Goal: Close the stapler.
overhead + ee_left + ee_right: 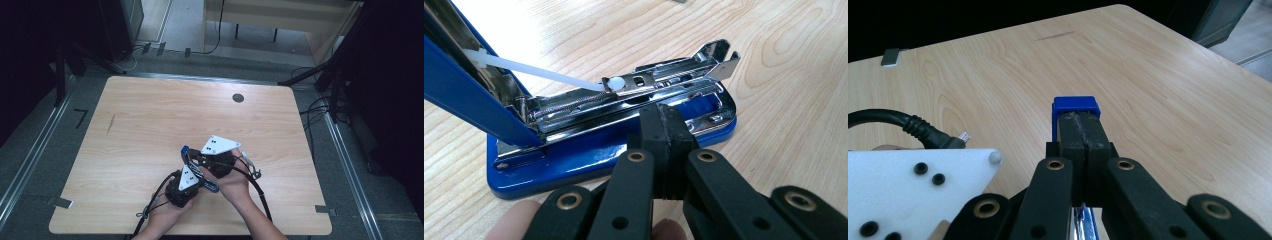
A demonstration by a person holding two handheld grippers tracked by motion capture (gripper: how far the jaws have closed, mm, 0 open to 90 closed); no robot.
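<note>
My left claw (663, 131), pressed together on nothing, sits just in front of the opened blue stapler (614, 145) lying on the desk (150, 125). My right claw (1083, 132) pinches the stapler's raised blue lid (1075, 104) above that base.

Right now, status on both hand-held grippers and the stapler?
Left hand-held gripper shut at stapler base. Right hand-held gripper shut on its raised blue lid. Stapler open. Nothing in the way.

Glossy blue-and-chrome stapler (624, 125), matt wood table (794, 60)
</note>
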